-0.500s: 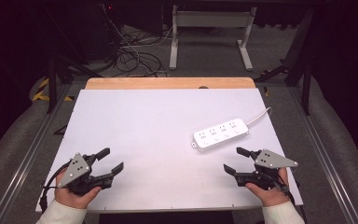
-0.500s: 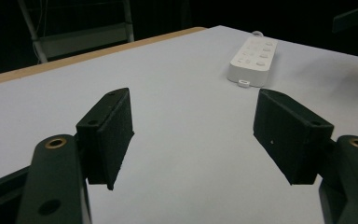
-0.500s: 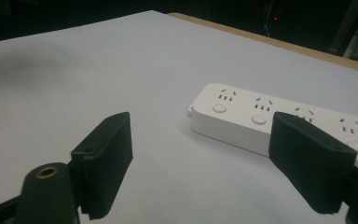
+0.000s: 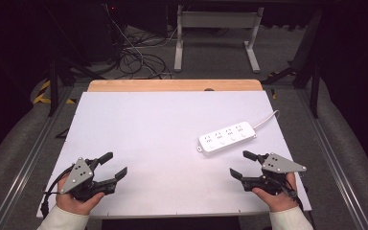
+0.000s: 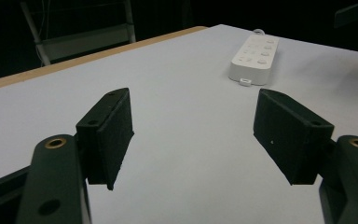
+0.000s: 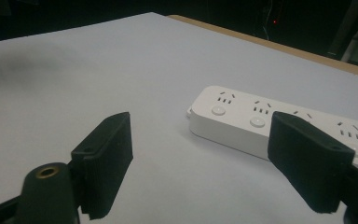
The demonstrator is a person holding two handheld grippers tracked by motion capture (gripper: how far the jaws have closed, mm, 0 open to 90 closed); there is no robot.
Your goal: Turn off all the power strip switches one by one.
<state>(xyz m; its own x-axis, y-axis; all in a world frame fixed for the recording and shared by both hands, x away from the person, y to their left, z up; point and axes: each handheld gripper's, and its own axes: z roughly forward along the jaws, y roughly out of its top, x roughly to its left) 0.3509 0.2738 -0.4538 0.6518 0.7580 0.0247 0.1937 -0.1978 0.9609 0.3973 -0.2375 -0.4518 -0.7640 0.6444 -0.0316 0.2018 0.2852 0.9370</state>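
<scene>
The white plastic power strip with four sockets and round buttons (image 4: 227,137) lies flat on the right half of the table, slanted, with its thin white cable (image 4: 267,118) leaving toward the right edge. The right tongs (image 4: 243,164) are near the front right corner, just in front of the strip but not touching it; their two black jaws stand wide apart and hold nothing. In the right gripper view the strip (image 6: 261,119) lies close behind the jaws, and one jaw covers a part of it. The left tongs (image 4: 114,165) are near the front left corner, well apart from the strip, also with the jaws spread and nothing between them. The table has a plain white sheet (image 4: 163,139) as surface, and a strip of light wood (image 4: 172,85) shows along its far edge. Behind it the room is dark, with a grey floor, black cables (image 4: 134,57) and a grey metal frame (image 4: 218,33).
</scene>
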